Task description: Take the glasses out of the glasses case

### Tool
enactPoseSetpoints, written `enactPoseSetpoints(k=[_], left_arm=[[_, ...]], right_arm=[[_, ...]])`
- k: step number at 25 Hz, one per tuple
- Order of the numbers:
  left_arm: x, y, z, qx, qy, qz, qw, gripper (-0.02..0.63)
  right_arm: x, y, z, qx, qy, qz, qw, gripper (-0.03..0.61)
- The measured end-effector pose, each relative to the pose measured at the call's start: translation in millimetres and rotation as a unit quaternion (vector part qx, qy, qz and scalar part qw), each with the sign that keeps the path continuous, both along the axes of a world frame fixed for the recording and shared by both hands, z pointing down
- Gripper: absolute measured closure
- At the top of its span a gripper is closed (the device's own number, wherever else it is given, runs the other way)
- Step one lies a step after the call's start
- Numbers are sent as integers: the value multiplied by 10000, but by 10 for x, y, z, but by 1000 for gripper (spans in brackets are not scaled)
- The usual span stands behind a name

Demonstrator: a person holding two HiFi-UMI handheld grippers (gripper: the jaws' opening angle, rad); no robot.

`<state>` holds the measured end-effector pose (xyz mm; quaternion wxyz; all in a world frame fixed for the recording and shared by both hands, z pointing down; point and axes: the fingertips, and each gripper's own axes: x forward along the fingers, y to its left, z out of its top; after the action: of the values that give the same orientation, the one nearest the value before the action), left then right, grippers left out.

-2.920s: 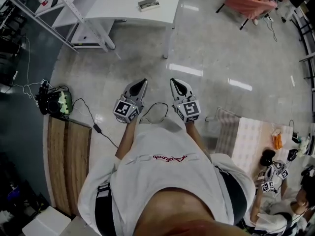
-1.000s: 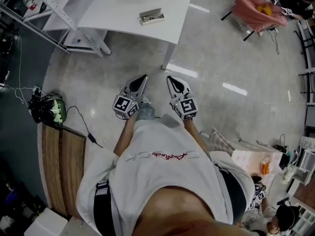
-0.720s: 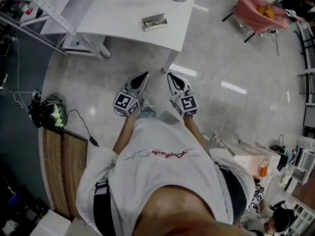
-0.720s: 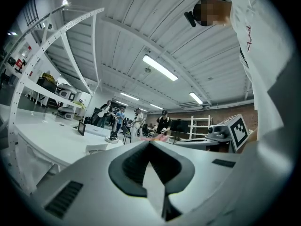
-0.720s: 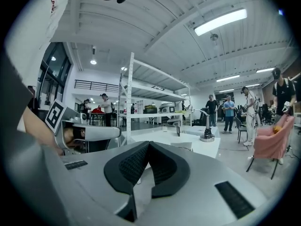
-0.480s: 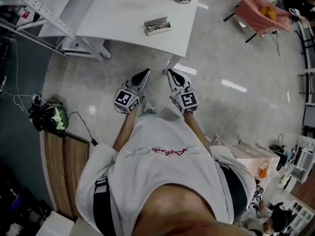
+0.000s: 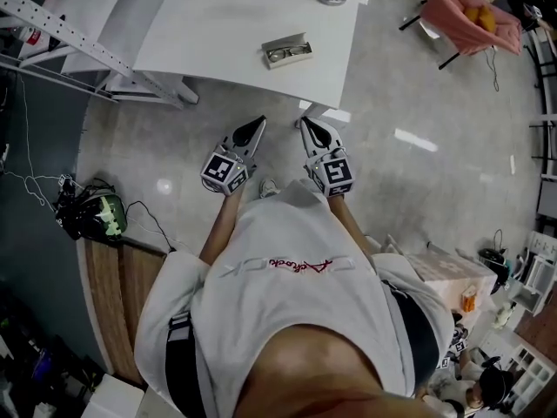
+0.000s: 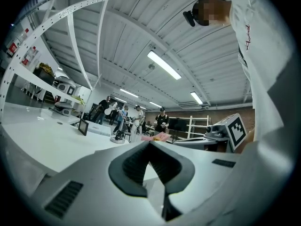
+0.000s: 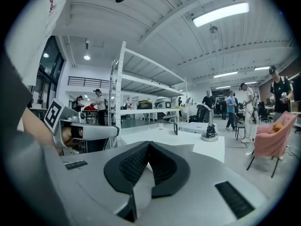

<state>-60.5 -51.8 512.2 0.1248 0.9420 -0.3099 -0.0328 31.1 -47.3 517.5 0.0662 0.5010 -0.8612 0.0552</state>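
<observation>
Head view showed a slim, grey, rectangular glasses case lying open near the front edge of the smooth white table, toward its right corner. Dark-rimmed glasses lay inside, too small to make out further. The tapered grey left gripper and right gripper hung over glossy floor just short of that edge, apart from the case. Each gripper's ribbed black pads met at the tips, empty. The table's far side was cut off.
</observation>
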Motion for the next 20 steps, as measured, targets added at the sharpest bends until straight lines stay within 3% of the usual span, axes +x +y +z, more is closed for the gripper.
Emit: enactPoseSetpoints(k=[11,20], left_arm=[[43,-247,157,-167,11,18,9999,623],[150,-795,203,-177,-114,-63,9998,623]], right_arm=[[79,-237,146,-165,30,79,9998,574],[167,-834,237,-221,-94,-49,9997,574]])
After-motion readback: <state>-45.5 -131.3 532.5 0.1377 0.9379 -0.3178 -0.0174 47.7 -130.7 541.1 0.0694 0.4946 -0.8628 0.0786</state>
